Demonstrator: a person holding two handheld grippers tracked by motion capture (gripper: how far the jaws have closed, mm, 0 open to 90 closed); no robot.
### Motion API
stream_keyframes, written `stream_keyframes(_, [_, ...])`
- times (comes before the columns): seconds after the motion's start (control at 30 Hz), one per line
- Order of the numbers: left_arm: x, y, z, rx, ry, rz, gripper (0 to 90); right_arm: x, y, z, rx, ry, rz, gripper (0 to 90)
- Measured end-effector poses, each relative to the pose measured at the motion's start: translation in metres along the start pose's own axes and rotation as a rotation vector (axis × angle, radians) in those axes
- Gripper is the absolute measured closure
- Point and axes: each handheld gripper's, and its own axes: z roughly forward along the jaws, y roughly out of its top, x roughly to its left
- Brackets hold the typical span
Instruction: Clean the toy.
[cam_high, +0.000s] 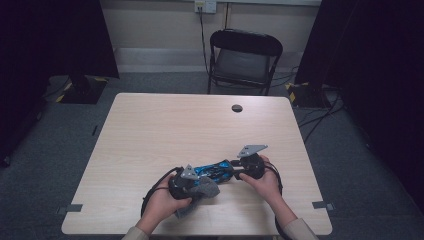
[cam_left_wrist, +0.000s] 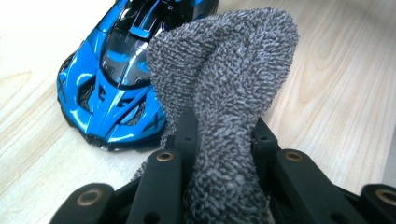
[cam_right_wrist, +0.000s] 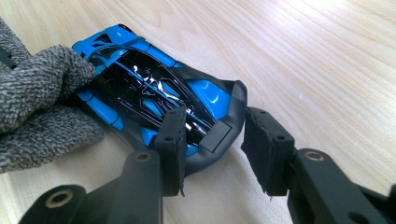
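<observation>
1. The left gripper (cam_left_wrist: 219, 135) is clamped tight on a grey terry cloth (cam_left_wrist: 224, 93); in the left gripper view the cloth bunches up between the two black jaws and fans out above them in a thick fold.
2. The right gripper (cam_right_wrist: 212, 154) has its jaws set around the rear end of a blue toy car (cam_right_wrist: 159, 102). One pad lies against the car's side; the other seems to stand a little off the dark tail, though the angle makes that hard to judge.
3. The blue toy car sits on its wheels on the wooden table (cam_high: 165, 125), near the person's edge, lying crosswise between the two grippers. In the left gripper view its nose points toward the camera.
4. The cloth's folded end rests on the car's front part, covering a stretch of the bodywork there.
5. In the high view each gripper sits in one of the person's hands, left hand (cam_high: 162, 202) and right hand (cam_high: 265, 182).
6. Beyond the table stands a black folding chair (cam_high: 245, 60) on grey carpet.
</observation>
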Motion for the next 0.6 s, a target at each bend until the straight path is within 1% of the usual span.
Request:
stream_keyframes(0.13, [0.001,-0.003,-0.002,-0.005,0.002,-0.005,71.8,0.0,0.0,0.0,0.001,-0.001,-0.007,59.6])
stream_keyframes(0.23, [0.002,-0.004,-0.004,0.003,0.004,-0.001,71.8,0.001,0.001,0.0,0.001,-0.001,-0.007,59.6])
stream_keyframes(0.33, [0.003,-0.005,-0.005,-0.002,0.003,-0.009,71.8,0.001,0.0,0.0,0.0,-0.001,-0.008,59.6])
stream_keyframes(0.6, [0.006,-0.011,-0.009,0.003,0.008,-0.015,71.8,0.001,0.0,0.0,0.0,-0.002,-0.009,59.6])
